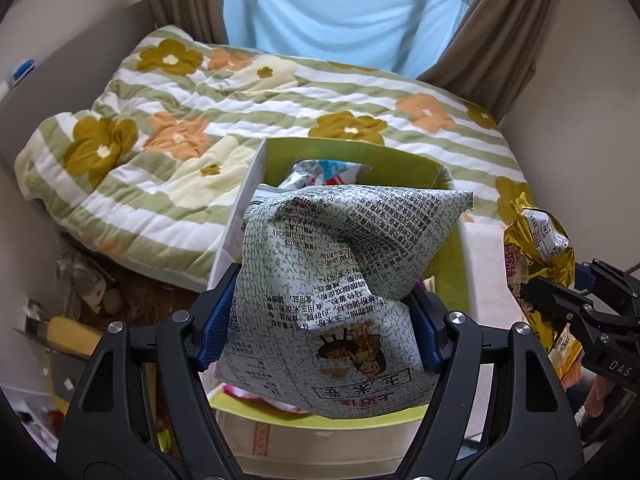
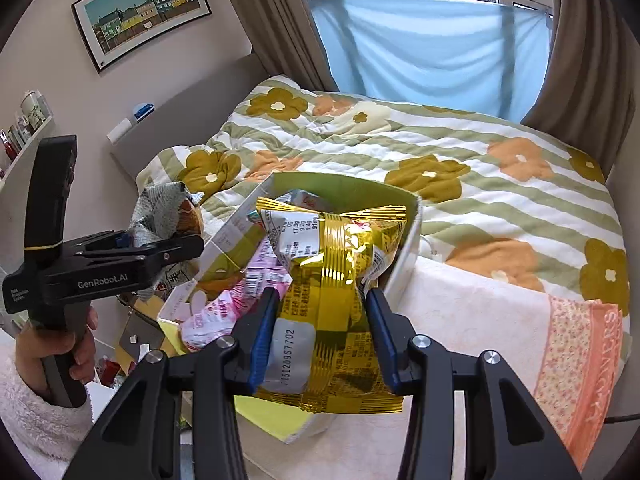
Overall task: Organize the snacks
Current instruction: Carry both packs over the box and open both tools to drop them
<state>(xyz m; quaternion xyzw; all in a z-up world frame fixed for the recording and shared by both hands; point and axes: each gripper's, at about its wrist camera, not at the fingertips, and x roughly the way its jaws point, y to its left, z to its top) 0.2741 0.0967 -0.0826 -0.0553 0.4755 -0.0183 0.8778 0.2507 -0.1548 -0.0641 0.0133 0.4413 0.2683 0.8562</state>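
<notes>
The left hand-held gripper (image 1: 320,322) is clamped on a grey speckled printed snack bag (image 1: 344,280) – the right hand-held gripper (image 2: 318,338) pinches a gold foil snack packet (image 2: 336,300); both bags hang above the green-lined cardboard box (image 2: 360,190) on the bed

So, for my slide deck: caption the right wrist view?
Right hand-held gripper clamps a gold snack bag above the green snack box on the bed.

The box (image 2: 404,256) sits at the bed's near edge, on the towel (image 2: 480,320), with the quilt (image 2: 460,152) beyond it at 12 o'clock. Snack packets (image 2: 224,308) lie inside. The foil bag (image 2: 336,300) hangs over the box; the printed bag (image 1: 340,272) hangs at its 9 o'clock.
</notes>
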